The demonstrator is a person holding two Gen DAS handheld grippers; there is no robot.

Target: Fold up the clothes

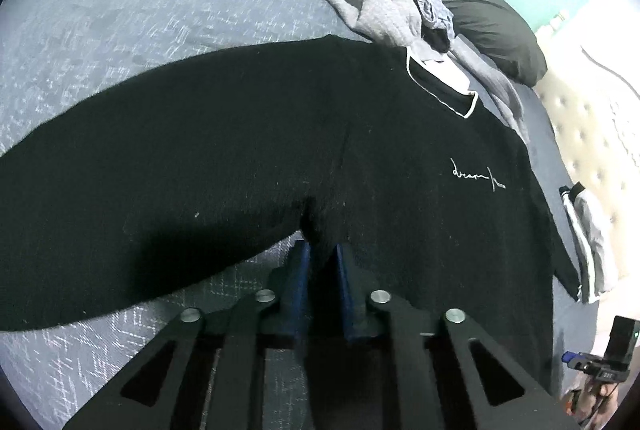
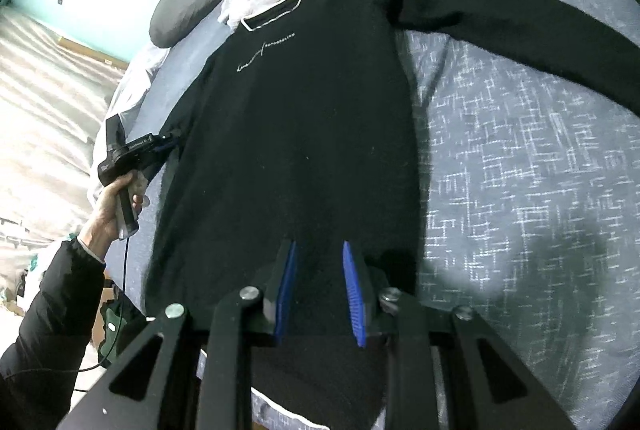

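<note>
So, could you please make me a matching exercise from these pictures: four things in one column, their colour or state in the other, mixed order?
Things:
1. sweater
2. pillow
3. left tongs
4. right tongs

Colour or state:
a. open, above the hem
b. black, spread out flat
c. shut on the sweater's edge
d. dark grey

Pairs: 1-b, 2-d, 3-c, 4-a

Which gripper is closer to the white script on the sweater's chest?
Left. The left gripper grips the black sweater at its side edge, roughly level with the white script. The right gripper is open over the lower part, near the hem.
</note>
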